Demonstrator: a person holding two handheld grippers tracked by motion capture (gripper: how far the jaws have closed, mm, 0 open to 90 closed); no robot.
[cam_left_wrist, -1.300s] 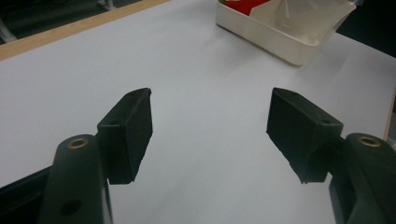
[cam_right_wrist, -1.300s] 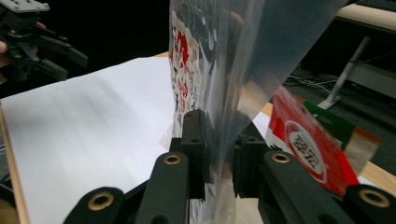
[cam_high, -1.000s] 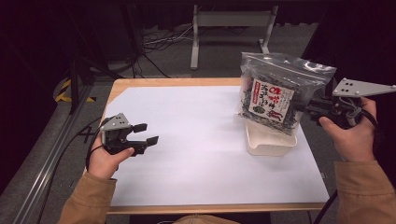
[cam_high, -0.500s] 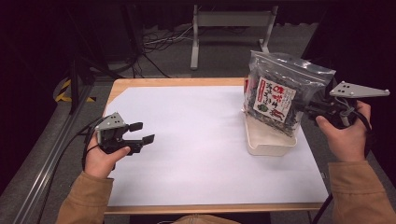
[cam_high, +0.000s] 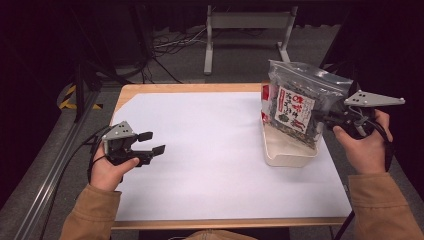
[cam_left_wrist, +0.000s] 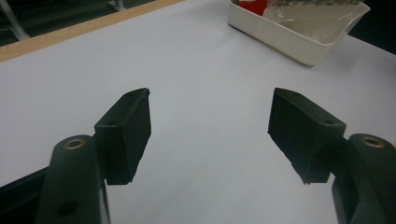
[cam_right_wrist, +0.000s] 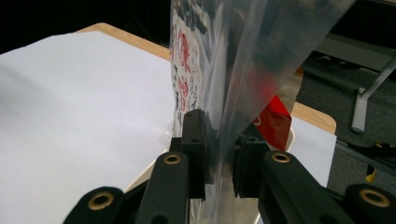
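Observation:
A clear plastic bag of dark dried food with a white and red label (cam_high: 296, 107) hangs upright over a cream tray (cam_high: 278, 152) at the table's right side. My right gripper (cam_high: 334, 119) is shut on the bag's right edge; in the right gripper view the plastic bag (cam_right_wrist: 219, 84) is pinched between both jaws. The bag's bottom reaches down into the tray. My left gripper (cam_high: 151, 142) is held just above the white sheet at the left, open, with nothing between its fingers (cam_left_wrist: 128, 128). The cream tray (cam_left_wrist: 299, 39) lies far ahead of it.
A red package (cam_high: 265, 95) sits in the tray behind the bag. A white sheet (cam_high: 210, 150) covers most of the wooden table (cam_high: 190, 88). Metal stand legs (cam_high: 245, 35) and cables are on the floor beyond the far edge.
The right hand has lowered the bag slightly toward the tray, with the gripper shifting a little to the right. The left gripper has stayed in place.

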